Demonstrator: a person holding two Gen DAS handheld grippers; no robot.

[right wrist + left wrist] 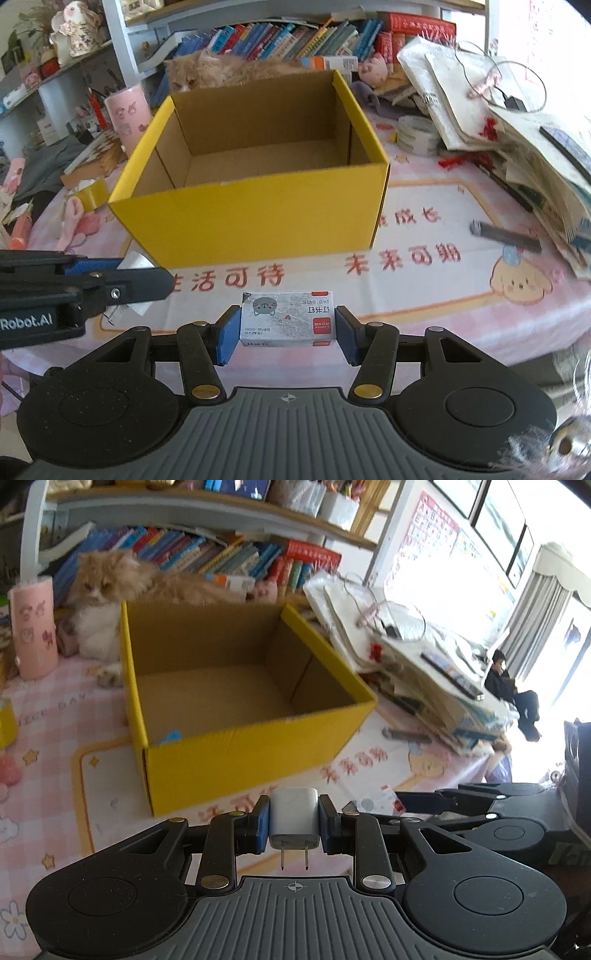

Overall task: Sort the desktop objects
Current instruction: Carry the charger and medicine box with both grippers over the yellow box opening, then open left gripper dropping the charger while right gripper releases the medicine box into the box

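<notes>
The left gripper (pixel 294 821) clamps a white charger (pixel 294 818) just before the yellow box (pixel 236 753). The right gripper (pixel 287 334) — beside it — grips a staple box (pixel 288 319).

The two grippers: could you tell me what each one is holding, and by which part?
The left gripper clamps a white plug adapter by its flat sides, prongs toward the camera. The right gripper holds a small staple box by its short ends.

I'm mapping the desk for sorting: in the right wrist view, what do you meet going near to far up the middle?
Right gripper → staple box between its fingers → red lettering on the tablecloth → yellow cardboard box → cat → row of books.
</notes>
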